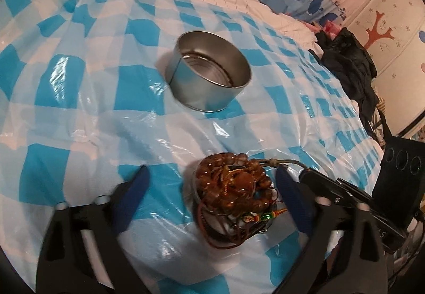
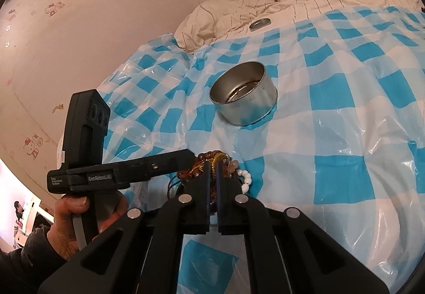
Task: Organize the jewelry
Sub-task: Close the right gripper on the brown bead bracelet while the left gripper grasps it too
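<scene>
R claw (image 2: 213,169) is clamped on the bead tangle's (image 1: 233,187) cord; L claw (image 1: 212,182) straddles it, apart. I'd lift slow twd tin (image 1: 209,73), w/o snagging.

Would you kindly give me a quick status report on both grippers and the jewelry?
Left gripper open, straddling the brown beaded jewelry pile. Right gripper shut on the pile's cord. Round silver metal tin empty beyond, path clear.
</scene>
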Available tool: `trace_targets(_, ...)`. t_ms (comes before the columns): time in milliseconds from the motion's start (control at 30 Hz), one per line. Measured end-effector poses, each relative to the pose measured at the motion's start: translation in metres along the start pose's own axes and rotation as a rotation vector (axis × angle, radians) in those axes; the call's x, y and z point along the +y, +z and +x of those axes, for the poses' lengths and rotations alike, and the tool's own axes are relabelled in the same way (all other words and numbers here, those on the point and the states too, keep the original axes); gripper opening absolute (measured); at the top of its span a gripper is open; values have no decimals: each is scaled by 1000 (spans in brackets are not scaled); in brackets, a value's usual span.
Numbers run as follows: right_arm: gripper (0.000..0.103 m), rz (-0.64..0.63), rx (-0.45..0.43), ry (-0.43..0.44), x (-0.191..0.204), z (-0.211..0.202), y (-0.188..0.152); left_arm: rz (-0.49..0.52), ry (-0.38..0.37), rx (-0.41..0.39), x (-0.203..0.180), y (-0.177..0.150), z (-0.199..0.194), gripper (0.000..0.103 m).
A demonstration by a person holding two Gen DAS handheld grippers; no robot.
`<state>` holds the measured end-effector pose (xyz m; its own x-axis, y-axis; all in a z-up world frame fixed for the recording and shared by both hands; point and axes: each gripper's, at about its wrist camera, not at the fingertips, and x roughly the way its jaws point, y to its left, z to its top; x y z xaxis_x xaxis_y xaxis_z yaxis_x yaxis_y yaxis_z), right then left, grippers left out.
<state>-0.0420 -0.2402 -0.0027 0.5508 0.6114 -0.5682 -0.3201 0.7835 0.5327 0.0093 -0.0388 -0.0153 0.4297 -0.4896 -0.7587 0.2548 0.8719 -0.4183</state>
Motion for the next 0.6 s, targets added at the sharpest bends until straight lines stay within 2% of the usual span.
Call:
trace_targets(67,4,1,2,-2,0,0,0,38,6,18,-5,-2,4,64)
trace_targets(133,4,4,7,-4,-1,1,-1,47,5,39,-4,-3,7,40)
trace_targets(167,4,5,8,-5,-1,2,-1,45,8,39,-3,-3,7,38)
trace_targets(233,4,3,10,-7,0,3,-1,32,14,38,3,-2,3,23)
trace_targets(367,4,1,5,-12,1,4,-2,-6,-24,21,11,2,-6,14)
trace_targets(433,4,2,0,-17,0,3,-2,-1,-28,-11,12,5,-15,0)
trace_targets(600,4,5,-3,-25,-1,3,-1,-16,-36,-67,19,13,-32,0)
